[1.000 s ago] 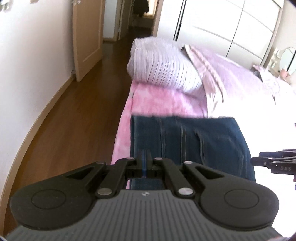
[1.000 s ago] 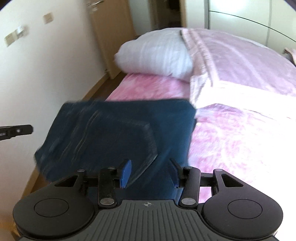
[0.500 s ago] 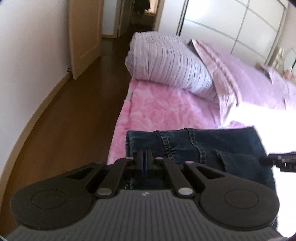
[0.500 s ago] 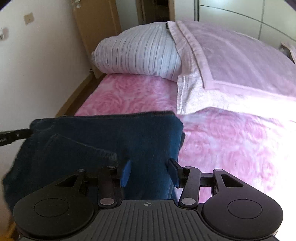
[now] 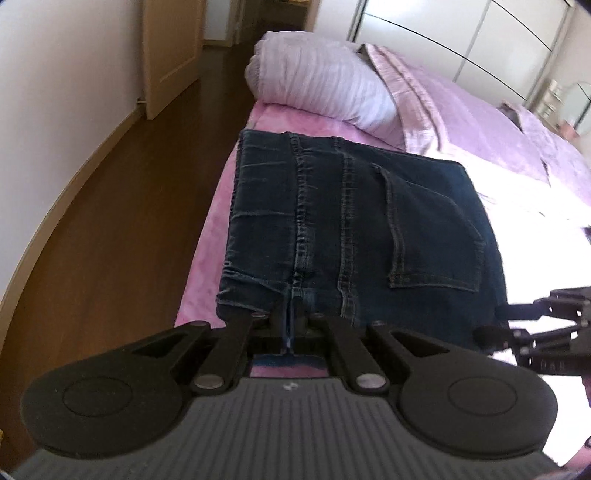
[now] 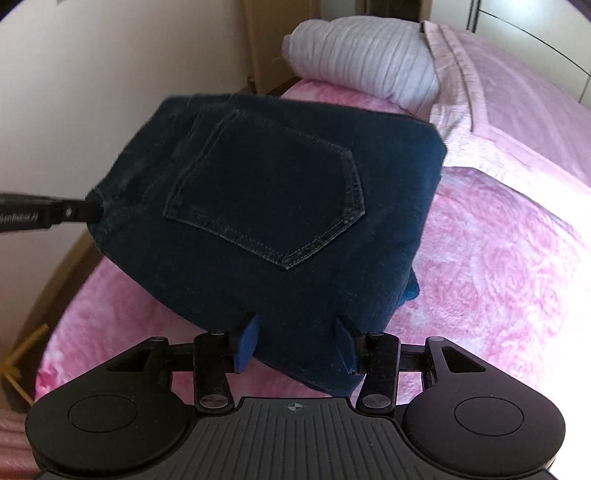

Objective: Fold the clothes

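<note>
Folded dark blue jeans [image 5: 354, 229] lie over the pink bed [image 5: 207, 266], back pocket up; they also show in the right wrist view [image 6: 266, 206]. My left gripper [image 5: 290, 325] is shut on the jeans' near edge at a seam. My right gripper [image 6: 295, 347] has its jaws apart around the thick near edge of the jeans, the fabric between the fingers. The right gripper shows at the right of the left wrist view [image 5: 524, 332]. The left gripper shows at the left of the right wrist view [image 6: 66, 212], touching the jeans' left edge.
A white striped pillow [image 5: 317, 85] lies at the bed's head. A lilac blanket [image 5: 480, 122] covers the far side. Brown wood floor [image 5: 110, 206] and a white wall run along the bed's left. A door [image 5: 170, 48] stands open beyond. Wardrobe doors [image 5: 443, 33] are behind.
The jeans have been swung over and laid flatter on the bed, pocket side now up. Both grippers moved with them, keeping hold at the near edge.
</note>
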